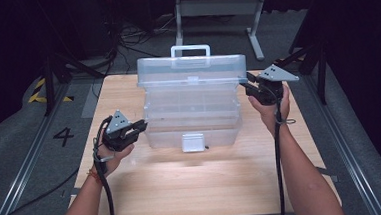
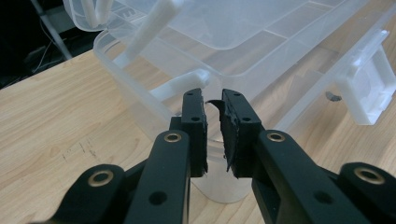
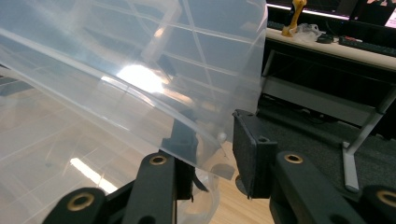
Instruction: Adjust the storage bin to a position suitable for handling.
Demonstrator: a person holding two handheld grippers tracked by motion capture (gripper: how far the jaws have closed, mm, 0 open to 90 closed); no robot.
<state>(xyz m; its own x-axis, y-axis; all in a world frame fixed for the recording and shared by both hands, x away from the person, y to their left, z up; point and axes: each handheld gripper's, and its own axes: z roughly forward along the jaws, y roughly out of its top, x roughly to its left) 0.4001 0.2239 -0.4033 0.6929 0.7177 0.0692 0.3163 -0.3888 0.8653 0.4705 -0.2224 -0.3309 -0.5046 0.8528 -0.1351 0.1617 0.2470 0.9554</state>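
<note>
A clear plastic toolbox [image 1: 194, 122] stands on the wooden table [image 1: 193, 182] with its lid [image 1: 191, 70] swung up; a white handle [image 1: 190, 50] tops the lid. My left gripper [image 1: 140, 126] is at the box's left side. In the left gripper view its jaws [image 2: 213, 100] are nearly together, pinching the box's rim [image 2: 140, 107] at the corner. My right gripper [image 1: 249, 81] is up at the lid's right end. In the right gripper view its jaws [image 3: 212, 128] straddle the lid's edge [image 3: 116, 70], one seen through the plastic and the other just clear of it.
A white latch [image 1: 193, 141] hangs on the box's front wall, also visible as the latch [image 2: 369, 93] in the left gripper view. Bare tabletop lies in front of the box. Beyond the table stand a metal frame [image 1: 254, 28] and cables on the dark floor.
</note>
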